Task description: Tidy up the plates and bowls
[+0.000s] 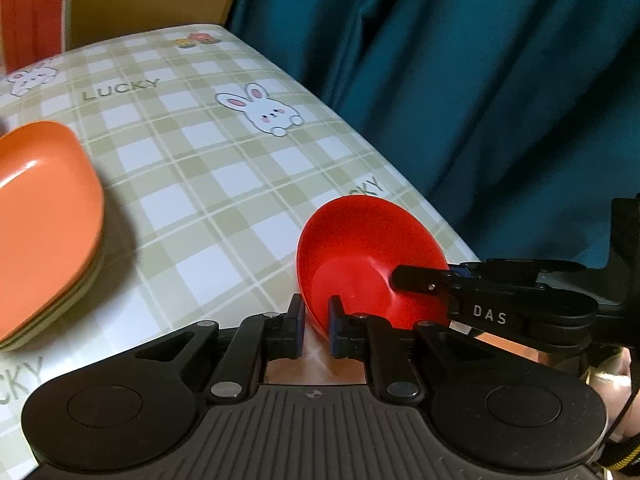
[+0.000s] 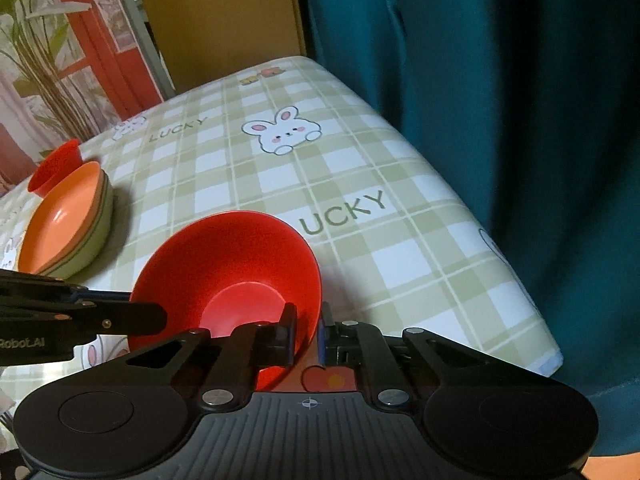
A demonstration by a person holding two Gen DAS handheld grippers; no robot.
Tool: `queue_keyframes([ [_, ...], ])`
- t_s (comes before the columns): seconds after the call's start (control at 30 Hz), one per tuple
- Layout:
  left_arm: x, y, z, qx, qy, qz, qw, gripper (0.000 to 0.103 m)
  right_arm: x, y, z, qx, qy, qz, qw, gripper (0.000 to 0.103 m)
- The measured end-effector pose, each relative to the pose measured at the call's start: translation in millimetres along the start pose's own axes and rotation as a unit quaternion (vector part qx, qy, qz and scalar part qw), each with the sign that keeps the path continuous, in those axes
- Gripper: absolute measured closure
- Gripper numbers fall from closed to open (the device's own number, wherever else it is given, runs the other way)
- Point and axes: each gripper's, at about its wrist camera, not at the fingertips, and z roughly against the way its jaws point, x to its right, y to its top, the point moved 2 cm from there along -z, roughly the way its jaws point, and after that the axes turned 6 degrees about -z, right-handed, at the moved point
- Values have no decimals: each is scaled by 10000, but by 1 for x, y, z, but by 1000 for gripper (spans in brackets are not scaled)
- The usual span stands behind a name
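Glossy red bowl [image 2: 228, 272], deep, round, with flat inner base.

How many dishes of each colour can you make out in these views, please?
Red: 2, the red bowl up front and a red dish behind the stack.
Orange: 1, the orange dish topping the stack.
Green: at least 1, the green dish beneath it; further layers are unclear.
Total: at least 4.

I note the bowl [image 2: 228, 276] near the table's [image 2: 400, 248] right edge; stacked plates [image 2: 64, 228] lie left, a cup [image 2: 54, 168] behind them.
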Motion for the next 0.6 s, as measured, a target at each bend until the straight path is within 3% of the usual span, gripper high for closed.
queue_keyframes([
  [0.6,-44,8,55,467,746,437,9952,90,-69,32,-4,232,448,334,9982,95],
])
